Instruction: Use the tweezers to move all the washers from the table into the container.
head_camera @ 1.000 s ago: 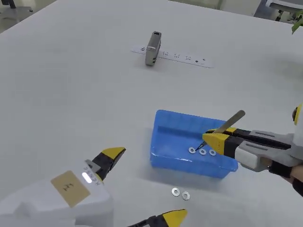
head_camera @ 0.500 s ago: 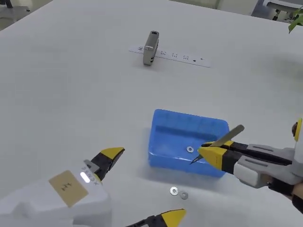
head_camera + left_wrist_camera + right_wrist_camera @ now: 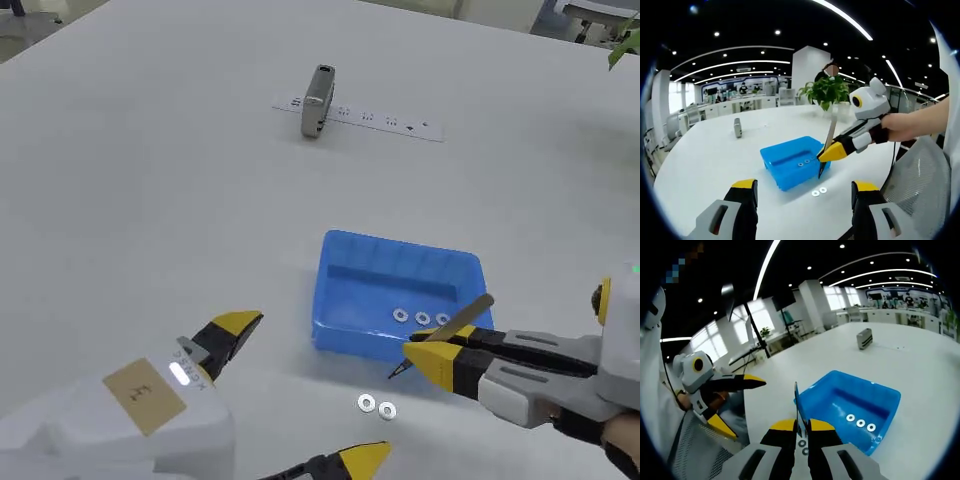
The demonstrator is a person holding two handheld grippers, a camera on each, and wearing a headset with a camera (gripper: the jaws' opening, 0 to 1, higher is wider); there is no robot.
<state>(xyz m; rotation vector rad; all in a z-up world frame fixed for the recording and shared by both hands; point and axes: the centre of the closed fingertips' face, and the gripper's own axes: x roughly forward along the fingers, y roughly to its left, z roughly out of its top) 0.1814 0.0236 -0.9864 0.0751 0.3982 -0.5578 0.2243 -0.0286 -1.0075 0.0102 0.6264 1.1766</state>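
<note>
Though tiny, flat shiny silver washers [image 3: 367, 403]

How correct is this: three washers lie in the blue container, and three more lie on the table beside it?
Only partly. In the head view, two washers lie on the table beside the blue container, not three; three lie inside it.

From headset: looking forward and down, steeply, over near part of bench [image 3: 150, 200]; blue container [image 3: 400, 262] close, lower centre.
From left gripper [image 3: 805, 187]: low over bench, facing along own fingers toward container corner; right gripper [image 3: 826, 155] at right.
From right gripper: low, very near, facing across container past tweezers [image 3: 796, 400]; left gripper at left.
Shared across all three: container, washers [image 3: 421, 318] inside, grey block [image 3: 320, 100] beyond.
</note>
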